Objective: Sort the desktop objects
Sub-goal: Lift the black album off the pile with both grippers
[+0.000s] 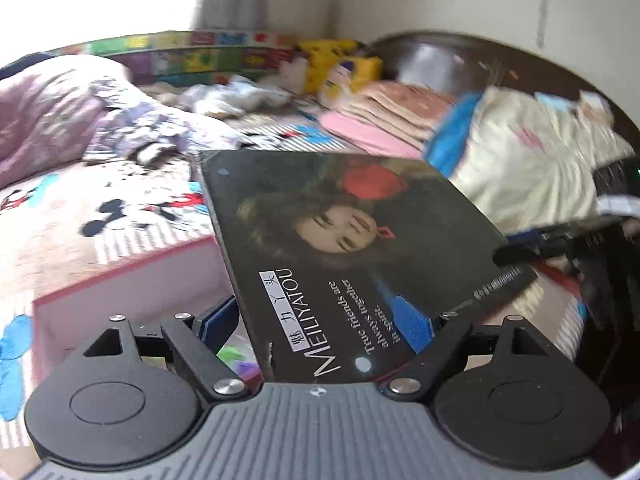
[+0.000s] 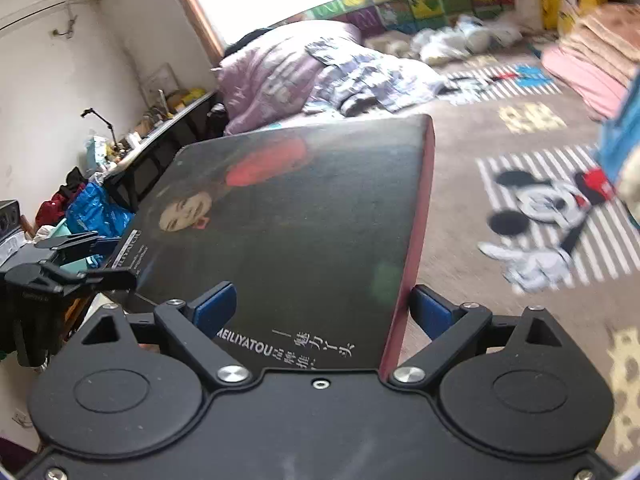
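Observation:
A flat black box (image 1: 352, 240) with a woman's portrait and the word MEILIYATOU is held in the air by both grippers. My left gripper (image 1: 320, 320) is shut on its near edge, blue pads above and below it. The other gripper's dark fingers (image 1: 532, 248) grip the box's right edge in this view. In the right wrist view the same box (image 2: 288, 224), with a red side edge, sits between the blue pads of my right gripper (image 2: 320, 308), which is shut on it. The left gripper (image 2: 80, 268) shows at the box's left corner.
Below is a bed with a Mickey Mouse sheet (image 2: 548, 216), a lilac quilt (image 2: 280, 76), folded pink blankets (image 1: 392, 116) and a cream duvet (image 1: 528, 160). A cluttered desk (image 2: 160, 128) stands along the left wall. A colourful foam mat (image 1: 192, 56) lines the far side.

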Available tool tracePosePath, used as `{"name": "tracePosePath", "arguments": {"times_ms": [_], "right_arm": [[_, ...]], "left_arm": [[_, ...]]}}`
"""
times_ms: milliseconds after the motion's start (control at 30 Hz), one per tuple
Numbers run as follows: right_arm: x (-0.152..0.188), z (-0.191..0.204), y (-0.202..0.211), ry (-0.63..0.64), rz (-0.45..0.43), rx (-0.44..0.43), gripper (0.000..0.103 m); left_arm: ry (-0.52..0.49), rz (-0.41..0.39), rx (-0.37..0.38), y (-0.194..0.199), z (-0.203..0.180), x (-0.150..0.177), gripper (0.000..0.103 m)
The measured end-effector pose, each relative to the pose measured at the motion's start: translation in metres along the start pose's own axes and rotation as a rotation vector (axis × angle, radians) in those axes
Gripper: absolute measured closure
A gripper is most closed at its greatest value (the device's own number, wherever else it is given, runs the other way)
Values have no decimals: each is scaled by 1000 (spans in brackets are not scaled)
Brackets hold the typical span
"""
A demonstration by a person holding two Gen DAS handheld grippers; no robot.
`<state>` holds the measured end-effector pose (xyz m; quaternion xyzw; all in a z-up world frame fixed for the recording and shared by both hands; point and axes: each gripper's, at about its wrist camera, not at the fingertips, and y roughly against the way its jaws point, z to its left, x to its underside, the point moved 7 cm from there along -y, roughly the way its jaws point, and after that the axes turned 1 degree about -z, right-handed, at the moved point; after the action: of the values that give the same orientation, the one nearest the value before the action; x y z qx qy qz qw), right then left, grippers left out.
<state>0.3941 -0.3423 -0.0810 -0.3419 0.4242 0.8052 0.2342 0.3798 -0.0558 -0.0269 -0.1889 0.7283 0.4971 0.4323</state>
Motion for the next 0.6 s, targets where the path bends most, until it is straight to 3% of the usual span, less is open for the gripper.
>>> {"name": "tracePosePath", "arguments": {"times_ms": [267, 600], "right_arm": [[-30, 60, -46, 14, -26, -42, 7], [-41, 107, -108, 47, -7, -49, 7]], "left_arm": [[161, -109, -40, 37, 77, -7, 19], [238, -84, -106, 38, 157, 26, 19]]}}
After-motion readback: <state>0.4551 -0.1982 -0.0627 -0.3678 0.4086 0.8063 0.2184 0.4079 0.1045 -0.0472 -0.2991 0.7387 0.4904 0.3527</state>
